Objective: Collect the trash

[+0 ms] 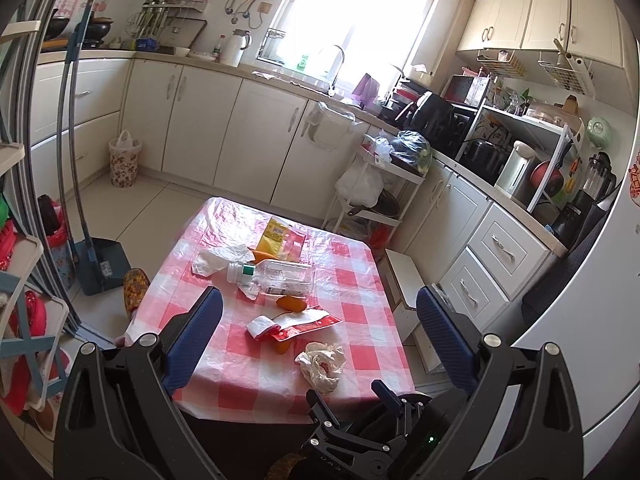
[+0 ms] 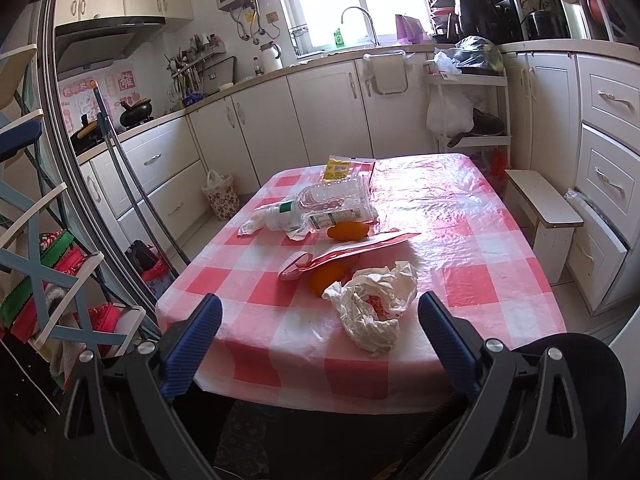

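Trash lies on a table with a red-and-white checked cloth (image 1: 360,280) (image 2: 480,248). A clear plastic bottle (image 1: 276,278) (image 2: 332,204) lies on its side. A crumpled white wrapper (image 1: 322,366) (image 2: 372,304) sits near the front edge. A red-and-white packet (image 1: 296,324) (image 2: 352,250) lies over orange peel pieces (image 1: 292,303) (image 2: 347,231). A yellow packet (image 1: 276,236) (image 2: 337,168) and a white crumpled bag (image 1: 222,258) lie further back. My left gripper (image 1: 320,316) is open above the table. My right gripper (image 2: 320,312) is open by the crumpled wrapper and also shows in the left wrist view (image 1: 384,400).
A floral bin with a bag liner (image 1: 125,158) (image 2: 221,194) stands on the floor by the cabinets. A dustpan and broom (image 1: 100,264) lean at the left. A small white stool (image 2: 540,216) stands right of the table. A wire cart (image 2: 468,100) stands behind it.
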Available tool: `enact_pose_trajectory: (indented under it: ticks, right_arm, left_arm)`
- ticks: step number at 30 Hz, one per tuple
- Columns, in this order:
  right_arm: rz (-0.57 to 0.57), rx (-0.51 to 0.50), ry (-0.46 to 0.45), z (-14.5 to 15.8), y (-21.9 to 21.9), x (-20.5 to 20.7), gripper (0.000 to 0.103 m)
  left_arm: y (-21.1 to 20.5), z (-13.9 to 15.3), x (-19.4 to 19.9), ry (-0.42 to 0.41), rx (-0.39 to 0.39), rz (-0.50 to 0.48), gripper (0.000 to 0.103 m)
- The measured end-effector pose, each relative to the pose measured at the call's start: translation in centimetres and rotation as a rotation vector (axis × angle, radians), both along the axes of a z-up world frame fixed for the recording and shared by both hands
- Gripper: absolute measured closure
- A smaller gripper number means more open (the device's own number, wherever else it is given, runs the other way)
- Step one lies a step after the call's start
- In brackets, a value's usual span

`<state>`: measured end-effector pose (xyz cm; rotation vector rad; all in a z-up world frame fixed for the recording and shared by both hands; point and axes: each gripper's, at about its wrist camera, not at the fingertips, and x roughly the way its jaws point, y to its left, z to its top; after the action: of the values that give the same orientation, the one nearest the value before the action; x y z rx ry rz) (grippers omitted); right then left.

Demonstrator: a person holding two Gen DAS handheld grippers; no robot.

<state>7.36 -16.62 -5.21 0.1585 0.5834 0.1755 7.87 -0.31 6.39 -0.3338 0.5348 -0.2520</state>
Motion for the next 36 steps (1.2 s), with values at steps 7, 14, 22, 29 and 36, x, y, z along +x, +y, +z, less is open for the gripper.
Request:
enact_pose_trajectory:
  ticks: [7, 14, 22, 29, 36]
  right_arm:
    - [-0.003, 0.003, -0.001, 0.06, -0.12, -0.04, 0.009]
    - [-0.005, 0.005, -0.002, 0.15, -0.15, -0.02, 0.009]
    - [-0.012, 0.017, -0.006, 0.3, -0.26, -0.1, 0.009]
    - [-0.016, 0.028, -0.01, 0.3, -0.44, -0.16, 0.009]
    - [-0.016, 0.029, -0.011, 0.31, -0.5, -0.15, 0.009]
  left_arm:
    - [0.01, -0.11, -0.13, 0.005, -0.001, 0.001, 0.009]
    - [0.04, -0.18, -0.24, 0.005, -0.003, 0.001, 0.009]
    - [0.06, -0.18, -0.26, 0.006, -0.004, 0.001, 0.009]
    - [0.08, -0.15, -0.25, 0.004, -0.002, 0.002, 0.009]
    - [0.1, -0.13, -0.25, 0.005, -0.003, 0.001, 0.009]
